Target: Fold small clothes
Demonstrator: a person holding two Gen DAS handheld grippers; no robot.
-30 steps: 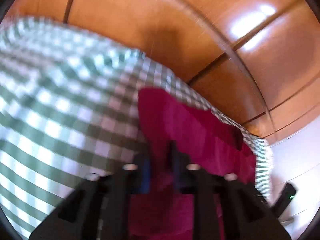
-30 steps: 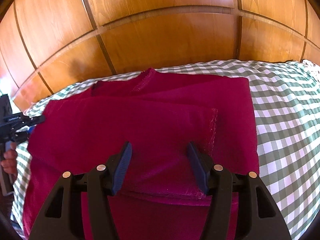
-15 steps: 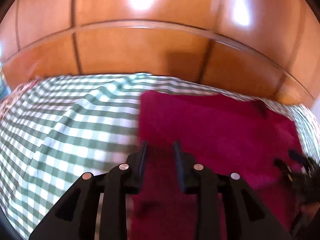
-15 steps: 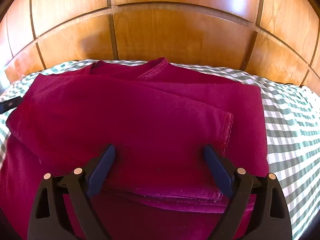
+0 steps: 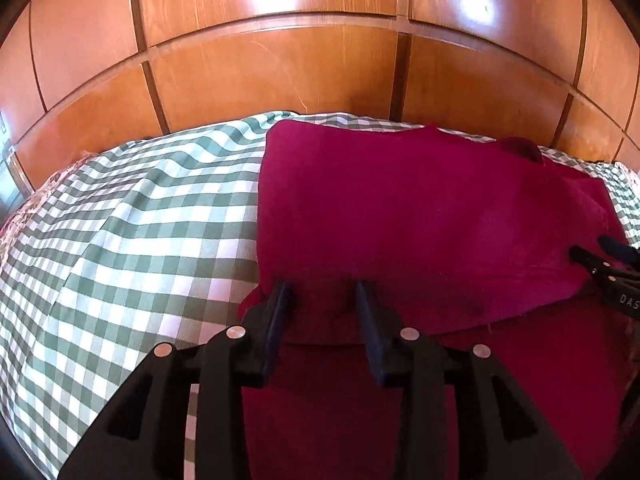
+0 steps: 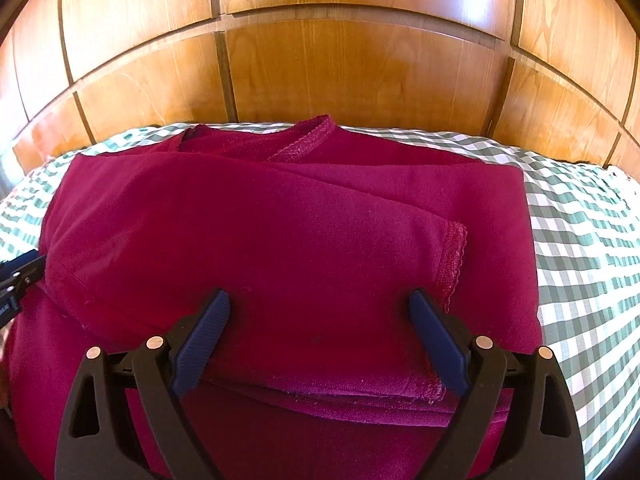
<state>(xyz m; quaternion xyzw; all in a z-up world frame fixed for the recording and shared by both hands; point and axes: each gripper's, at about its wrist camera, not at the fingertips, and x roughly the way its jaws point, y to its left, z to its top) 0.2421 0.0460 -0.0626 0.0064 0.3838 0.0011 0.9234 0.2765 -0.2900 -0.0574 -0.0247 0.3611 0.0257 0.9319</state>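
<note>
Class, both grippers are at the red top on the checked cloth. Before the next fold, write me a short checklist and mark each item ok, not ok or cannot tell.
1. Right gripper jaws spread wide, holding nothing: ok.
2. Left gripper jaws apart, no fabric clamped: ok.
3. Sleeve cuff folded across the red top, lying flat: ok.
4. Neckline at the far end, toward the wooden panels: ok.
5. Left folded edge straight against the checked cloth: ok.
6. Near hem fully flat underneath: cannot tell.
</note>
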